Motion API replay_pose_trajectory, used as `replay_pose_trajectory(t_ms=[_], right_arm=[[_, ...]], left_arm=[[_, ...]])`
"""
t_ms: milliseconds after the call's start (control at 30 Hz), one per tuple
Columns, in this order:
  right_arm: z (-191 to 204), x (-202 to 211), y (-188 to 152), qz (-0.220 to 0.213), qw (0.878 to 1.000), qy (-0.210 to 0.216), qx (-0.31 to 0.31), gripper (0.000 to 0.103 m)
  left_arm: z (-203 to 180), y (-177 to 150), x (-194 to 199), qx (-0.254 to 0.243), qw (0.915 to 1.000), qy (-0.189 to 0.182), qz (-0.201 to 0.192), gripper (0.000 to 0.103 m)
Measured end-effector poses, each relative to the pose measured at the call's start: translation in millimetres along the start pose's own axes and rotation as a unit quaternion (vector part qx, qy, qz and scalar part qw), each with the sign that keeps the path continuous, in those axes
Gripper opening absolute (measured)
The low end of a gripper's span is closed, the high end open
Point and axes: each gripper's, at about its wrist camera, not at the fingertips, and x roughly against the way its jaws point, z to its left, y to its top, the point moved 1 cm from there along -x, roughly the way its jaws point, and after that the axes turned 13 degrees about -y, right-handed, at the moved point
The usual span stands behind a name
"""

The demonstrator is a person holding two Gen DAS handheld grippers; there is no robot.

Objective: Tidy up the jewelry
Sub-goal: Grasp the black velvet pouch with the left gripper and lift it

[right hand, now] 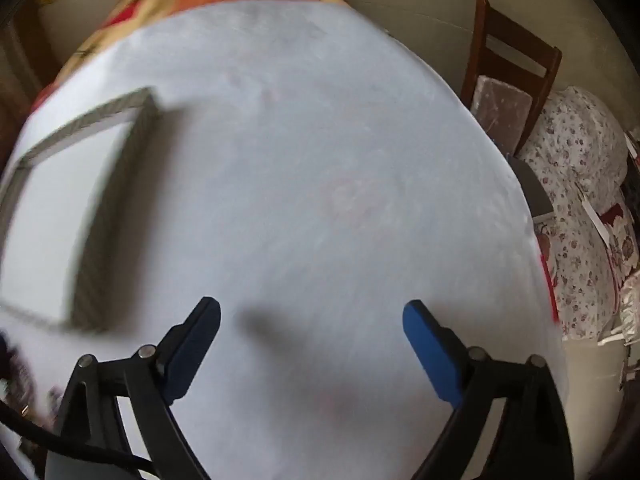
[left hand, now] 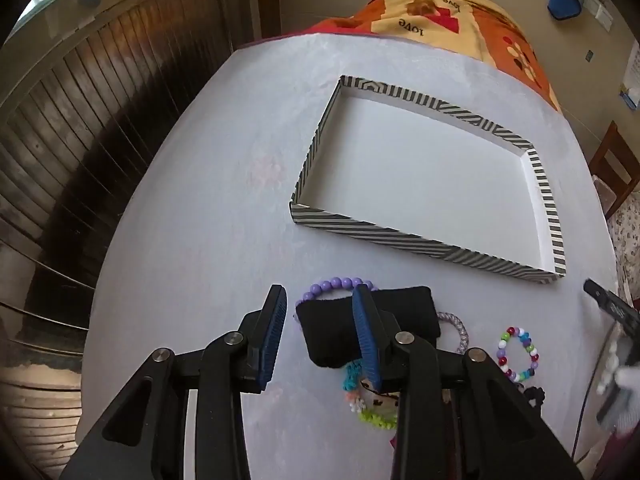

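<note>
Your left gripper point(left hand: 320, 324), jaws half-parted and empty, overlaps the black velvet cushion point(left hand: 404, 312); closing risks snagging the purple bead bracelet point(left hand: 340, 283); your right gripper point(right hand: 312, 340) gapes wide, empty.

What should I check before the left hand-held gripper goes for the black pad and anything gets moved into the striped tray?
1. Striped tray free to receive items: ok, white floor bare.
2. Left hand-held gripper open with nothing between its pads: ok.
3. Left hand-held gripper lined up on the black pad: not ok, one finger is over the pad, the other beside it.
4. Purple bead bracelet clear of the pad: not ok, it runs behind or under it.
5. Right hand-held gripper open and empty: ok, over bare tablecloth.
6. Multicolour bead bracelet lying separate: ok.
</note>
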Motion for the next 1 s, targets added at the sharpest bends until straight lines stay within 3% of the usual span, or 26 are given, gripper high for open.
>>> replay_pose_trajectory(t_ms=[200,467,567,1000], right_arm=[[29.4,86.9,-39.7,-0.020,0.997,0.073,0.013,0.095],[69.6,168.3,-66.0,-0.073,0.993,0.088,0.025,0.095],[83.4,180.3,-70.5,-0.077,0.994,0.071,0.036,0.095],[105.7,200.4,-83.7,-0.103,0.990,0.081,0.046,0.095]], left_arm=[[-15.3,-7.5,14.8,-0.021,0.9997,-0.008,-0.010,0.026],[-28.7,-17.4,32.1,-0.050,0.9980,-0.031,-0.022,0.026],[-30.3,-21.4,35.7,-0.054,0.9974,-0.043,-0.023,0.026],[-23.5,-33.2,42.3,-0.054,0.9975,-0.041,-0.019,0.026]])
